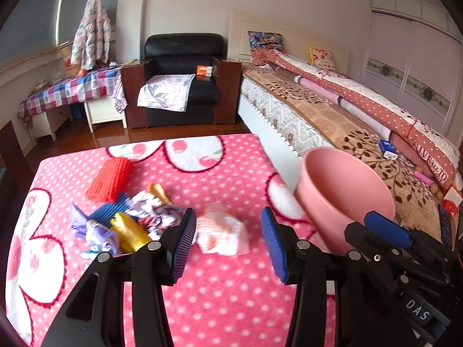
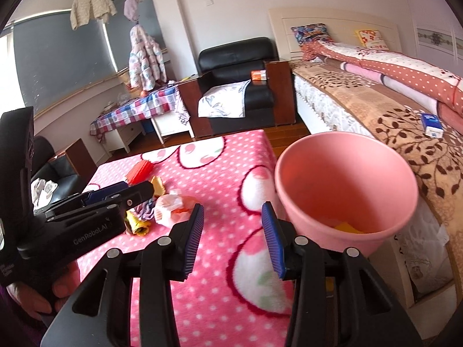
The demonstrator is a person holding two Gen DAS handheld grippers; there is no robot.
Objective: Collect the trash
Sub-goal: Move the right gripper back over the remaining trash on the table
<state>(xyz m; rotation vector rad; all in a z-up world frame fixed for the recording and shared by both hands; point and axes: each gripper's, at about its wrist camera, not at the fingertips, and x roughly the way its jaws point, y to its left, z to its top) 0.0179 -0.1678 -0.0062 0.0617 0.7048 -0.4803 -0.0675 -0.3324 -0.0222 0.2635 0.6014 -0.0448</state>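
Item 1, left gripper (image 1: 228,241): my jaws stand wide apart, nothing between the pads, aimed at the white-and-orange crumpled wrapper (image 1: 222,235) at frame centre.

Item 2, right gripper (image 2: 233,238): jaws parted, empty, low centre of its view.

Item 3, pink bin (image 2: 345,193): right of centre, at the right edge of the pink polka-dot blanket (image 2: 214,289); a yellow scrap (image 2: 347,228) lies inside.

Item 4, remaining trash, left of centre in the left view: gold foil wrapper (image 1: 130,231), purple wrapper (image 1: 98,232), printed crumpled paper (image 1: 156,211), blue corrugated piece (image 1: 113,209), red corrugated piece (image 1: 111,179).

Item 5, risks, as I judge them: the wrapper is light and soft, so a shallow close may pinch only a corner and let it fall short of the bin; closing too low could snag the blanket's pile; the bin sits near the edge and a knock from either gripper could tip it.

Item 6, writing: "GenRobot.AI" (image 2: 94,235) on the left gripper's body; "DAS" (image 1: 416,309) on the right gripper's; "GIVE ALL TO" (image 1: 431,159) on the quilt, remainder unreadable.
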